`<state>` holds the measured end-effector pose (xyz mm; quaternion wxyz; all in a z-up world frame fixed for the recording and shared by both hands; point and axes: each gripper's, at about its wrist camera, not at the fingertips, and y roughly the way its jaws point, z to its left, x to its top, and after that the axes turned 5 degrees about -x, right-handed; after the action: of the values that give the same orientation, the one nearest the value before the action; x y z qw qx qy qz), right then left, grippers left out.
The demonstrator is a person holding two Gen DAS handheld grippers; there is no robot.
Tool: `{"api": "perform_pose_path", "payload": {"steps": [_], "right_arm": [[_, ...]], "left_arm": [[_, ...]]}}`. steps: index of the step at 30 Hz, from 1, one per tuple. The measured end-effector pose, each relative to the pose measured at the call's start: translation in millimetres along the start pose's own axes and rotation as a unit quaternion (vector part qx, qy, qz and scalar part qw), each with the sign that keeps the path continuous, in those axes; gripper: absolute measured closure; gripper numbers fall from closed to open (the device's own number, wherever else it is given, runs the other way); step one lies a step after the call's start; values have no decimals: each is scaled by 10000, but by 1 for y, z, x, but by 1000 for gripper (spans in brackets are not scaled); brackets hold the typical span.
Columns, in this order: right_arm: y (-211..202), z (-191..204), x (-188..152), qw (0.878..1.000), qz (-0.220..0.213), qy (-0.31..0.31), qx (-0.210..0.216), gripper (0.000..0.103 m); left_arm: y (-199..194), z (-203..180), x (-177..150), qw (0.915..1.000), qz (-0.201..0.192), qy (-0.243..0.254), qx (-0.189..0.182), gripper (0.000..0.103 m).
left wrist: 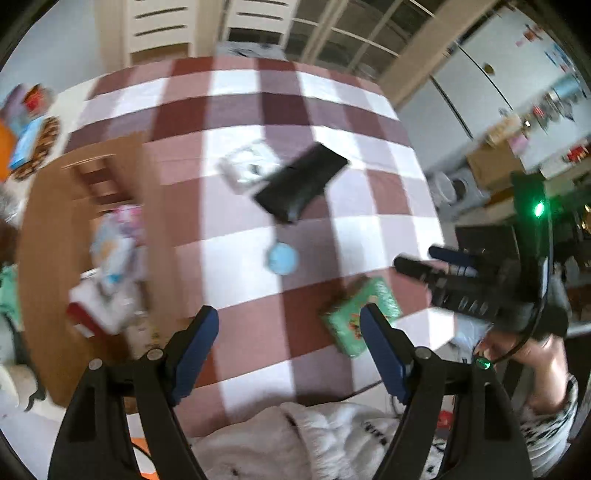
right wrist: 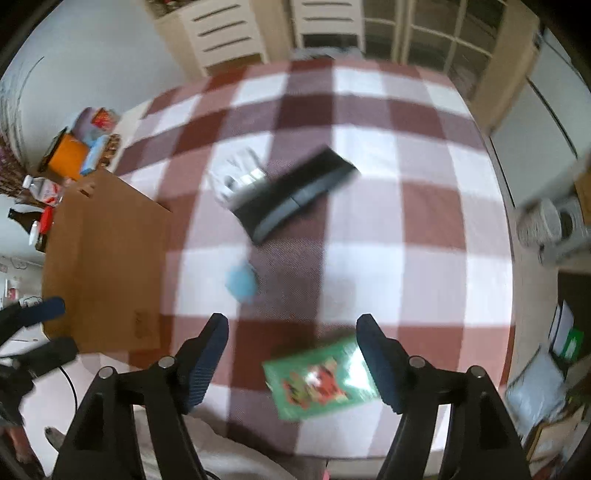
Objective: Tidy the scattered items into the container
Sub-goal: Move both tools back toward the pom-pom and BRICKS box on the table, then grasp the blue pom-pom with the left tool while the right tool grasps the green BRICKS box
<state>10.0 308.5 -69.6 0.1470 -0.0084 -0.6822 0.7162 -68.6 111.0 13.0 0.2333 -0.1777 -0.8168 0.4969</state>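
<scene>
On the red-and-white checked tablecloth (left wrist: pixel 240 258) lie a black flat case (left wrist: pixel 301 182), a white packet (left wrist: pixel 247 168) beside it, a small light-blue round thing (left wrist: pixel 282 258) and a green printed box (left wrist: pixel 360 314). A brown cardboard box (left wrist: pixel 110 229) at the left holds several packets. My left gripper (left wrist: pixel 290 328) is open and empty above the table's near edge. In the right wrist view, my right gripper (right wrist: pixel 293 338) is open and empty, with the green box (right wrist: pixel 321 376) just below its right finger. The case (right wrist: pixel 295 192), packet (right wrist: pixel 236 173) and blue thing (right wrist: pixel 242 282) lie further off.
The cardboard box (right wrist: pixel 107 266) stands at the table's left. Snack packets (right wrist: pixel 92 144) lie at the far left corner. Cabinets and a window (right wrist: pixel 332 26) stand behind the table. A grey basket (right wrist: pixel 554 225) sits on the floor at the right. White fabric (left wrist: pixel 314 435) lies at the near edge.
</scene>
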Motion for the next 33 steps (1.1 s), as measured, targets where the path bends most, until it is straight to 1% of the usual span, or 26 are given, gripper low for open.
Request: {"api": "perform_pose_path", "payload": {"steps": [2,4,6,8,11,13,14,15,16,18,22,29,31,32,33], "right_arm": [[8,-15,-13,9998,103,143,10,28],[19,-32,-26,9988,214,427,81,28],[31,-45,-38,9961,348,791,179,28],[44,-56,-49,9911,466,1212,281,28],[63,-74,-67,9734,645,2116,601,28],[76,-84,-81,9499,781,2836,1053,28],[83,-88,-89,9352,837,3195,1279,28],[89,-90,-96,9229,875,3472,1417,28],[93,-90,-99,9166,895,3617,1452,28],[99,-88,-104,9089,861,3813,1454,28],[111,-80,-105,8998,896,4021,1438,27],[125,-74,-99,8880,872,4375,1120,24],[128,-70,-92,8911,850,4342,1004,24],[129,-68,-88,8951,854,4274,935,24],[131,-63,-82,9020,859,4148,835,24]], "left_arm": [[13,-13,5,9999,86,72,-87,23],[30,-26,10,9997,158,84,-192,23],[48,-35,15,9995,232,68,-179,23],[67,-38,19,9995,316,12,-89,23],[93,-33,23,9989,452,-149,14,23],[111,-29,26,9985,502,-154,180,23],[119,-27,27,9982,511,-144,272,23],[128,-24,28,9978,539,-133,373,23],[137,-21,29,9973,574,-139,441,23],[151,-13,31,9963,643,-151,541,23],[170,-1,33,9949,730,-100,683,23],[189,15,34,9939,769,12,791,23],[192,21,35,9937,783,-10,804,23],[194,23,35,9935,793,-12,822,23],[195,27,36,9932,808,-13,843,23]]}}
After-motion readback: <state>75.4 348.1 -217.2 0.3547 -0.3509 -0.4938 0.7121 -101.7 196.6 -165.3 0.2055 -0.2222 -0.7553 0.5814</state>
